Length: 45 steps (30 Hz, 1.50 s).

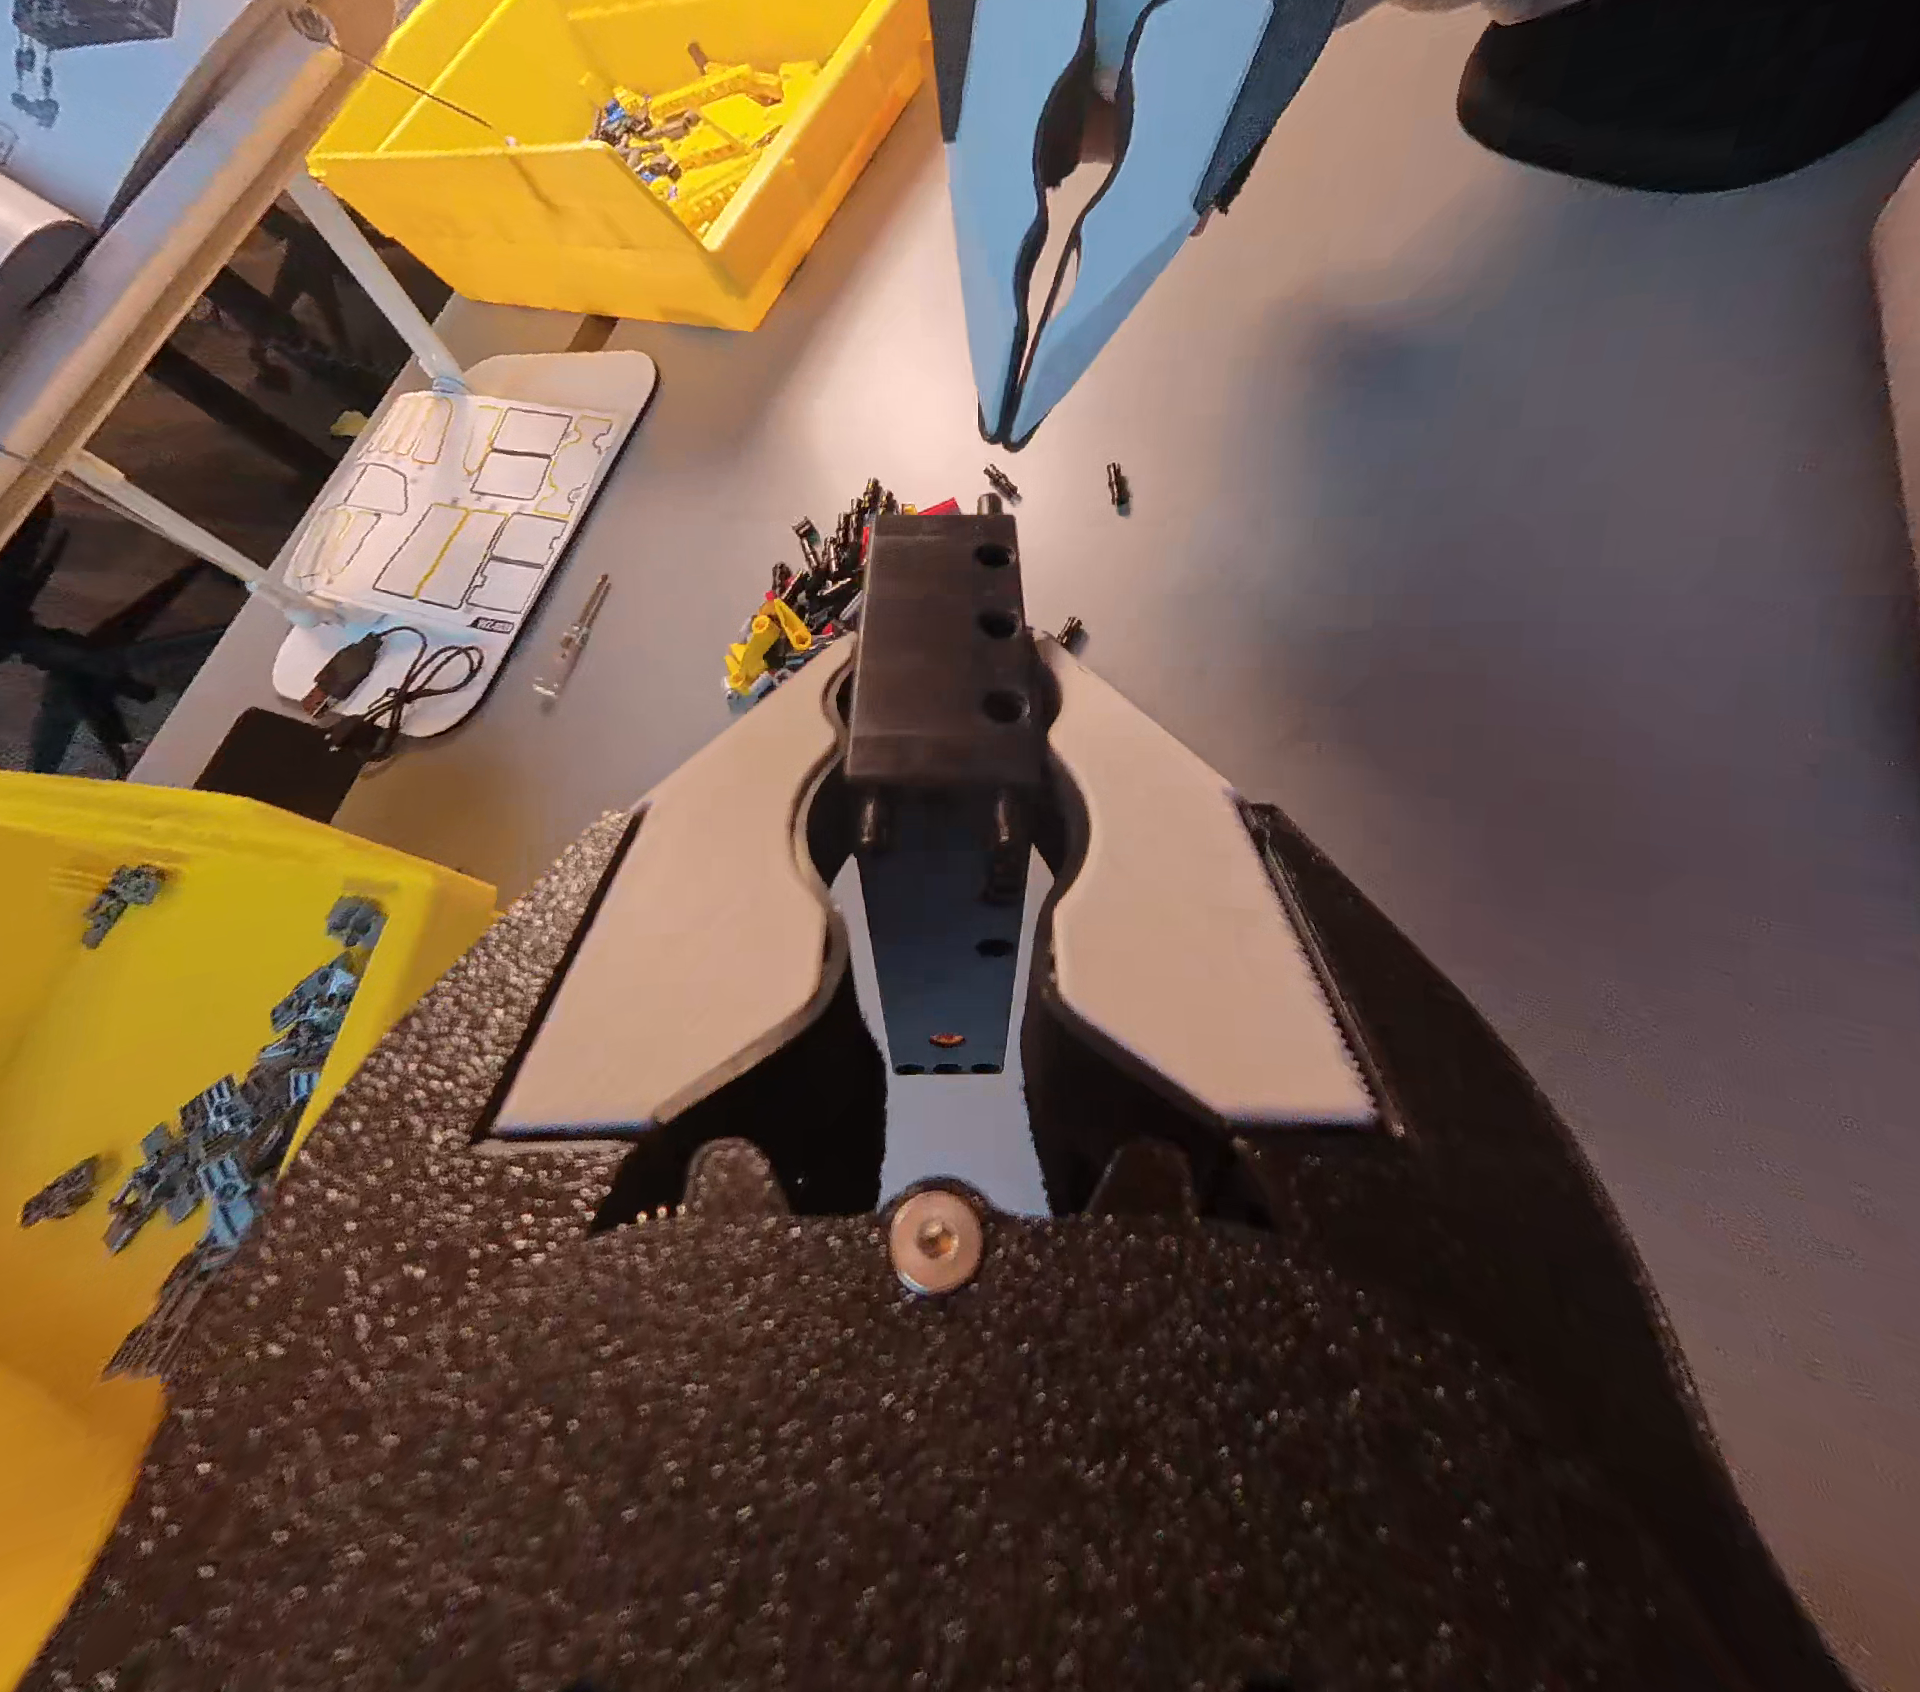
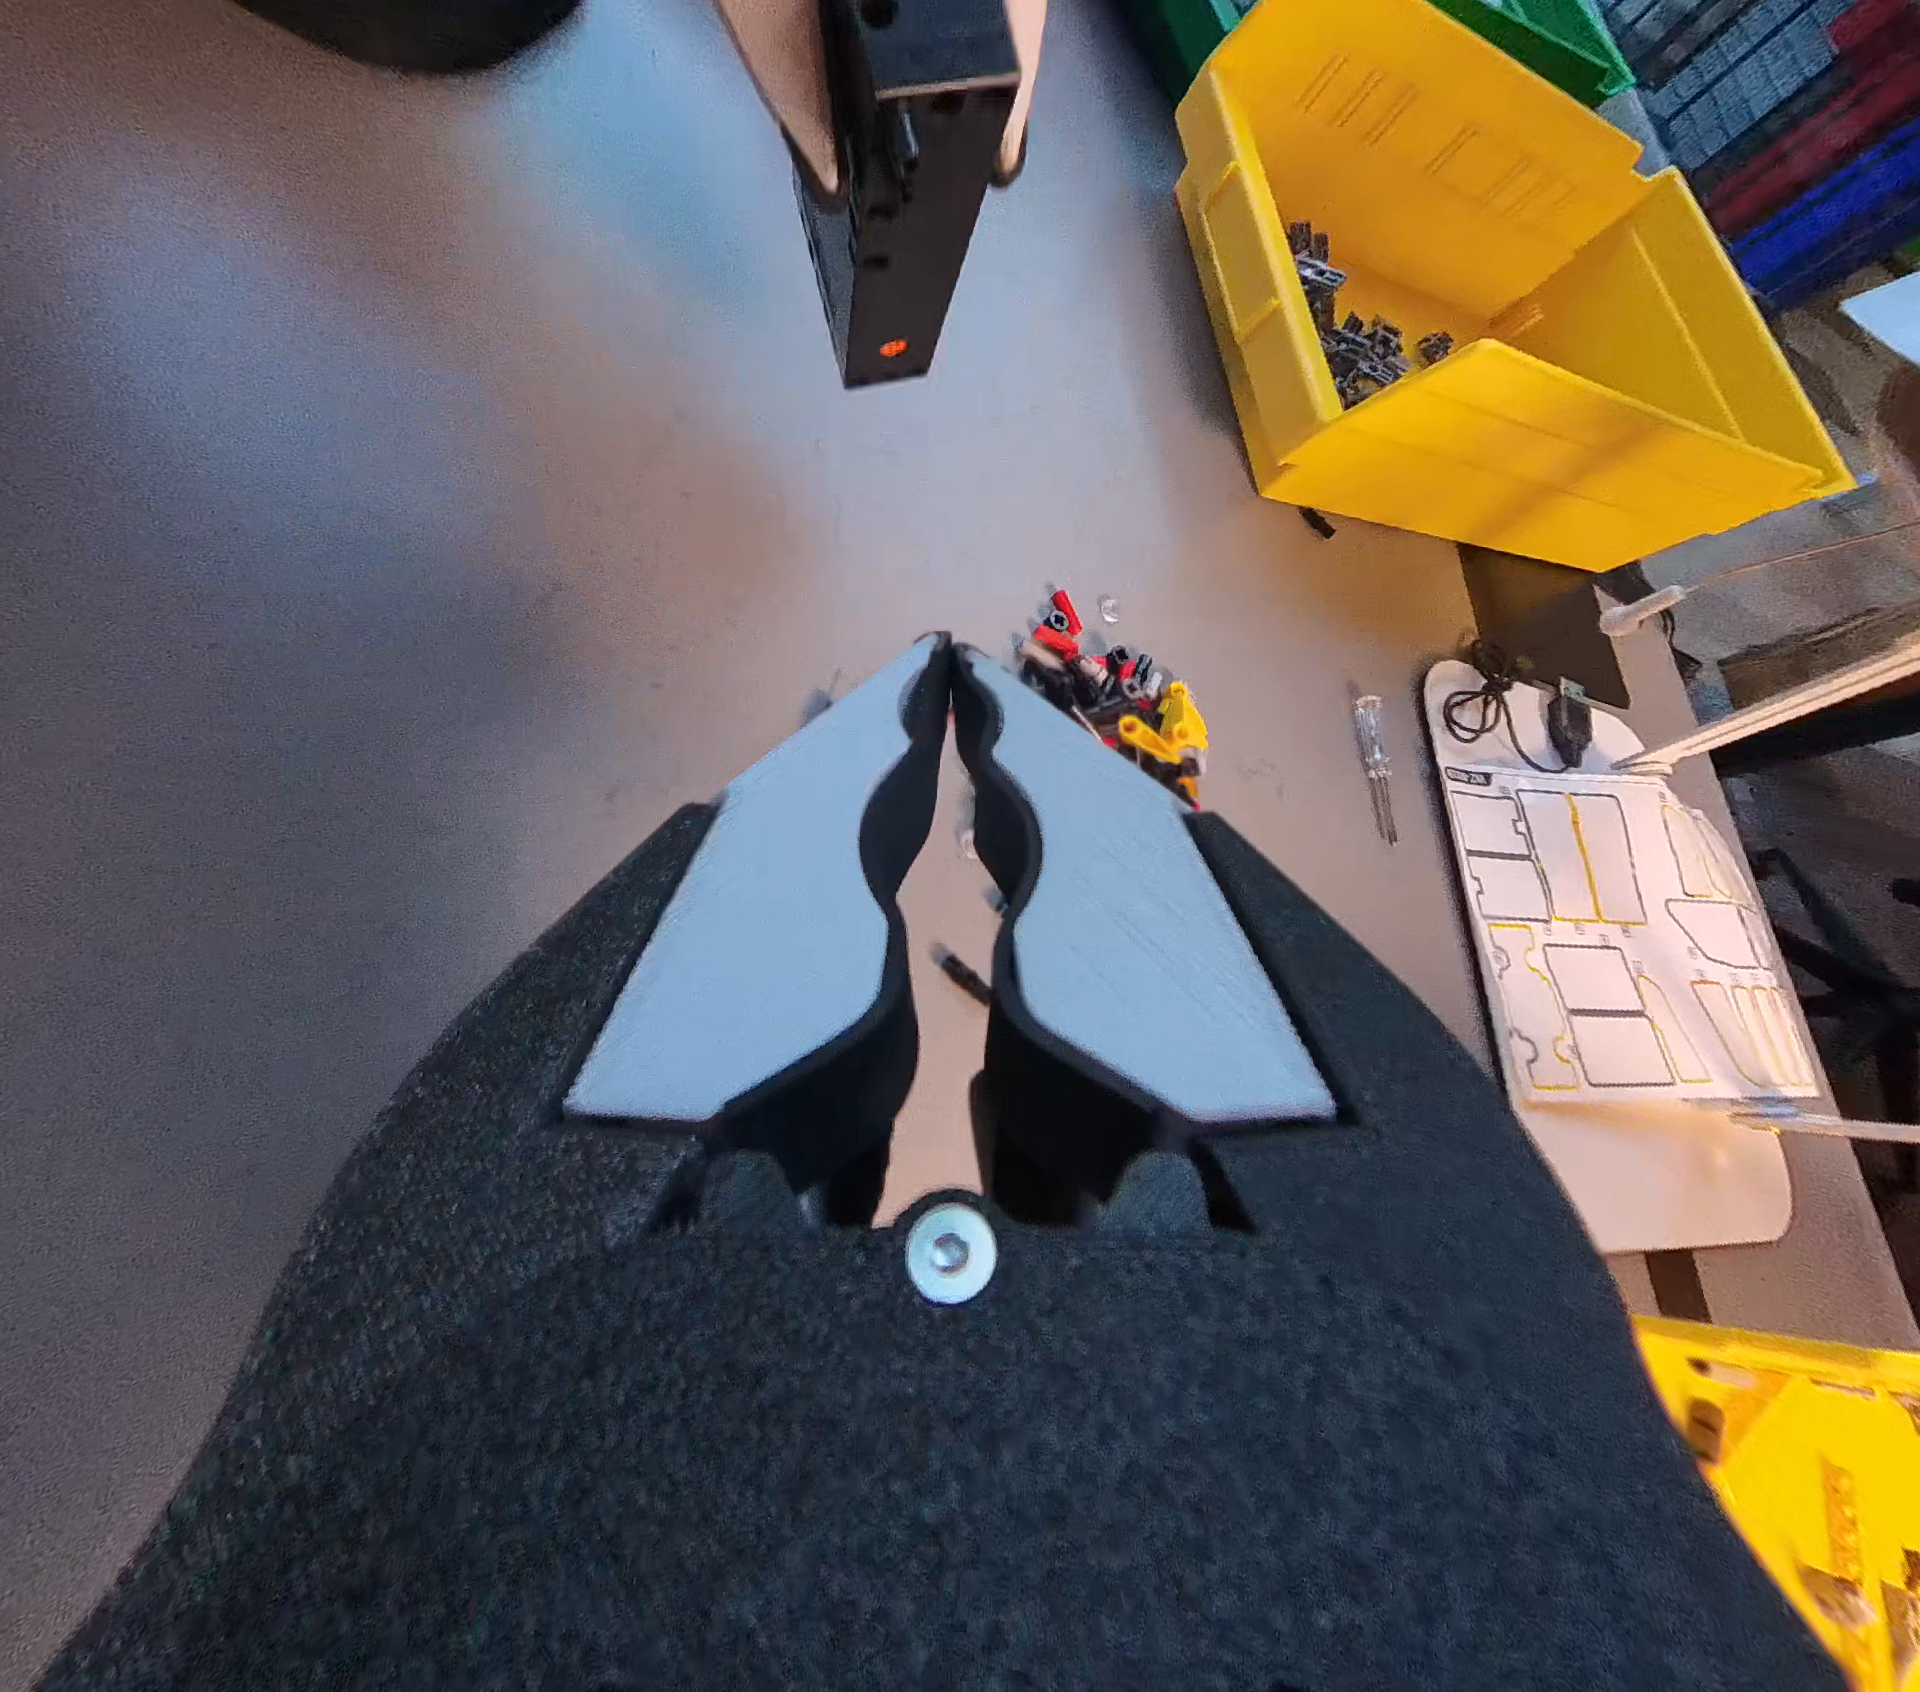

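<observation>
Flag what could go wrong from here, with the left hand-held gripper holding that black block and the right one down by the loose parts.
1. The black block juts well past the left hand-held gripper, gripped near one end; it could pivot or slip.
2. The right hand-held gripper, tips closed, sits beside the pile of small parts; a sideways nudge might scatter them.
3. Loose black pins lie apart on the table and could roll.
</observation>
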### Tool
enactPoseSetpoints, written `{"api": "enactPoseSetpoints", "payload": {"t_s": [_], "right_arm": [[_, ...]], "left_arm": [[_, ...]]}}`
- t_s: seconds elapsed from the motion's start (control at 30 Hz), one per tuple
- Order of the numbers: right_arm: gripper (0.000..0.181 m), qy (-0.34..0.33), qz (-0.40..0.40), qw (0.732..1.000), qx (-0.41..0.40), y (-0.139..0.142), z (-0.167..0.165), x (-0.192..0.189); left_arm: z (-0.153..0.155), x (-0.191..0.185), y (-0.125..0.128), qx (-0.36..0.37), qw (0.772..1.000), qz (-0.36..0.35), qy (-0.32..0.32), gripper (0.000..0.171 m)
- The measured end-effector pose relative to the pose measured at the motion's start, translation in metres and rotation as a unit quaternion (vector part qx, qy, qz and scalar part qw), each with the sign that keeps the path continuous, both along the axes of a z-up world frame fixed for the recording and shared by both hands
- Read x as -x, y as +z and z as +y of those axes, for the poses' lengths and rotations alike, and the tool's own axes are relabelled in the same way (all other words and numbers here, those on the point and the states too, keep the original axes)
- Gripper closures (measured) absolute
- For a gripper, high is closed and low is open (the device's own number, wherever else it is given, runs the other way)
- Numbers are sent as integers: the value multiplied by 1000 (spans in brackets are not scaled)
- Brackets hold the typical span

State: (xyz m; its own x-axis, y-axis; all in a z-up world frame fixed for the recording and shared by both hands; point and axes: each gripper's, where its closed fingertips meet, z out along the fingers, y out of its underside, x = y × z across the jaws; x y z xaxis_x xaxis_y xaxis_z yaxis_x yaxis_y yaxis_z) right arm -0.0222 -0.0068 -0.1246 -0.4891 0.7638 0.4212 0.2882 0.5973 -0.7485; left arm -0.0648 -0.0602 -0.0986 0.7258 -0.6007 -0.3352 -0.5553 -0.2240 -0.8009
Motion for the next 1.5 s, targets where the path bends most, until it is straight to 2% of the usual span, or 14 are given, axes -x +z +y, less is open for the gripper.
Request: {"api": "enactPoseSetpoints", "payload": {"t_s": [0.2, 0.3, 0.47, 0.67, 0.83, 1.03, 1.17, 1.23, 1.27, 1.3, 1.37, 1.47, 1.5], "right_arm": [[181, 26, 13, 999, 45, 8, -24, 8], [168, 40, -14, 998, 39, 3, -39, 13], [174, 57, -53, 996, -31, -11, -45, 19], [180, 75, -48, 989, -117, -13, -46, 22], [181, 102, -32, 987, -121, -9, -52, 18], [181, 117, 6, 992, -46, 18, -57, 6], [181, 114, 21, 993, -9, 27, -55, -1], [181, 91, 17, 996, -3, 28, -35, -13], [181, 73, 21, 997, 26, 31, -24, -21], [181, 56, 22, 997, 39, 30, -16, -25], [181, 46, 30, 995, 86, 29, -20, -21], [181, 37, 84, 978, 186, 46, -30, -8], [171, 31, 98, 967, 234, 52, -30, -6]], "left_arm": [[6, -10, -19, 17, 1000, -9, -10, 145], [9, -13, -33, 31, 998, 45, -10, 145], [11, -16, -45, 43, 992, 120, -12, 145], [10, -12, -46, 57, 990, 127, -9, 146], [4, -16, -42, 76, 995, 66, -23, 145], [-2, -25, -31, 84, 995, -17, -48, 144], [1, -27, -28, 67, 997, -7, -49, 144], [5, 28, -32, 62, 997, 21, 45, 144], [-4, 36, -24, 61, 997, -22, 42, 145], [-10, 25, -12, 46, 998, -41, 16, 144], [-8, -8, 9, 5, 998, -53, -37, 144], [1, -24, 26, 4, 982, -179, -62, 145], [0, -26, 29, 12, 971, -228, -70, 145]]}}
